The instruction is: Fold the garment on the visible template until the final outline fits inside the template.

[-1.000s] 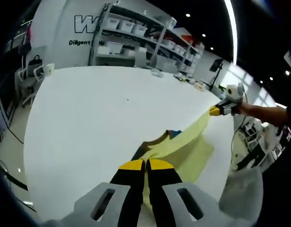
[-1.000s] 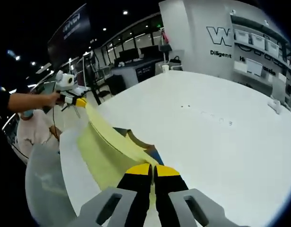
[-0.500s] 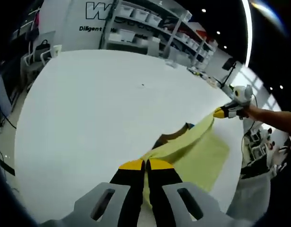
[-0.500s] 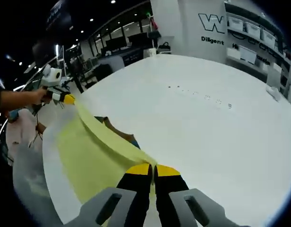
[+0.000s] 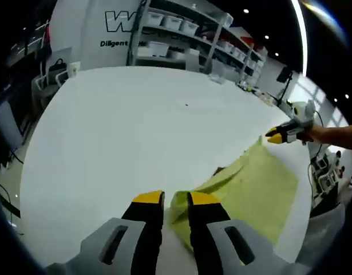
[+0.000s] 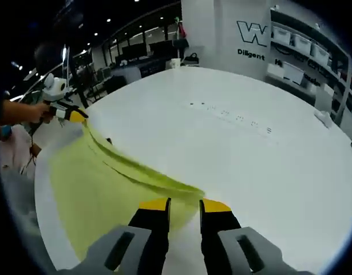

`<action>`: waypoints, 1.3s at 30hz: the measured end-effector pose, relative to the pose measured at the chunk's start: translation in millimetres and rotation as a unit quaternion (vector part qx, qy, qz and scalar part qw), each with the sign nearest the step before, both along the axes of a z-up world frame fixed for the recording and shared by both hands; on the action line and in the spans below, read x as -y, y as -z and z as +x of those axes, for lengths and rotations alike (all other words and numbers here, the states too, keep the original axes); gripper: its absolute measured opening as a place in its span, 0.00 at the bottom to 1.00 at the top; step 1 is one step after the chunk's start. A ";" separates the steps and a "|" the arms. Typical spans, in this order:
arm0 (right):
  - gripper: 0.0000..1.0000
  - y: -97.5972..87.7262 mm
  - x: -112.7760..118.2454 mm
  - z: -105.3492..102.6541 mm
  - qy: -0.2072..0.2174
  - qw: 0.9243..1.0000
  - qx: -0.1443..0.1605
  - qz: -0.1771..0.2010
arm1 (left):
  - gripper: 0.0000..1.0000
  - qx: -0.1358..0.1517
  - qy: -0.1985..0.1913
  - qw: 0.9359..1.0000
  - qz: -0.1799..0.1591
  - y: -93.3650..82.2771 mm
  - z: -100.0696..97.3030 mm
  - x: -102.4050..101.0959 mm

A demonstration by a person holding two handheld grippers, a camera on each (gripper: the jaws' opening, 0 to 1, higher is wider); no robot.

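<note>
Yellow garment [image 5: 250,192] is spread flat on white table [image 5: 118,132], lower right of left gripper view, lower left of right gripper view. Left gripper [image 5: 176,199] is seen at bottom centre, jaws apart, cloth edge lying between tips (not clamped). Right gripper [image 6: 185,204] likewise parted, fabric edge just ahead of tips. Fold edge is judged laid down, hence the parted jaws. Template outline cannot be made out. Shelving [image 5: 181,34] is seen at upper centre.
</note>
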State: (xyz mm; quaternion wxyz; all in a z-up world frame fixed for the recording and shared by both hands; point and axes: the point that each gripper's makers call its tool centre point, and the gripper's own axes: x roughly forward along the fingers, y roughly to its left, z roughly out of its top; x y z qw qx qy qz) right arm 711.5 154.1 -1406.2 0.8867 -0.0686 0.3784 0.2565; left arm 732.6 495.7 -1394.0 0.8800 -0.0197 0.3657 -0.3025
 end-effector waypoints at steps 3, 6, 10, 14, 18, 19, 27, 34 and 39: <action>0.15 1.4 -0.9 -3.1 -0.001 1.000 0.000 0.001 | 0.19 0.019 0.011 1.000 0.003 -4.3 -1.2 2.4; 0.15 1.1 -2.9 -7.3 -0.008 1.000 0.002 -0.001 | 0.25 0.024 0.027 0.999 0.006 -3.6 -7.5 7.0; 0.17 2.2 -5.2 -10.8 -0.013 1.000 -0.001 0.004 | 0.52 0.065 0.102 0.991 0.057 7.2 -20.6 19.2; 0.17 2.1 -6.4 -19.1 -0.008 1.000 -0.004 0.006 | 0.60 0.089 0.089 0.985 0.121 24.3 -5.1 18.3; 0.18 5.4 -8.8 -27.7 -0.009 1.000 -0.007 0.000 | 0.72 0.106 0.045 0.981 0.154 37.7 21.6 14.0; 0.18 5.4 -8.5 -28.3 -0.010 1.000 -0.007 -0.001 | 0.71 0.109 0.025 0.981 0.161 37.7 28.7 9.0; 0.19 -1.3 -5.2 -35.5 -0.011 1.000 -0.002 0.008 | 0.71 0.109 -0.068 0.980 0.155 25.9 50.3 -21.0; 0.24 -11.7 -17.7 -45.6 -0.036 0.999 0.014 0.020 | 0.72 0.117 0.010 0.983 0.138 1.6 7.3 -4.0; 0.32 -11.4 -30.8 -60.2 -0.060 0.998 0.019 0.019 | 0.77 0.101 0.039 0.984 0.139 1.1 -21.6 -0.5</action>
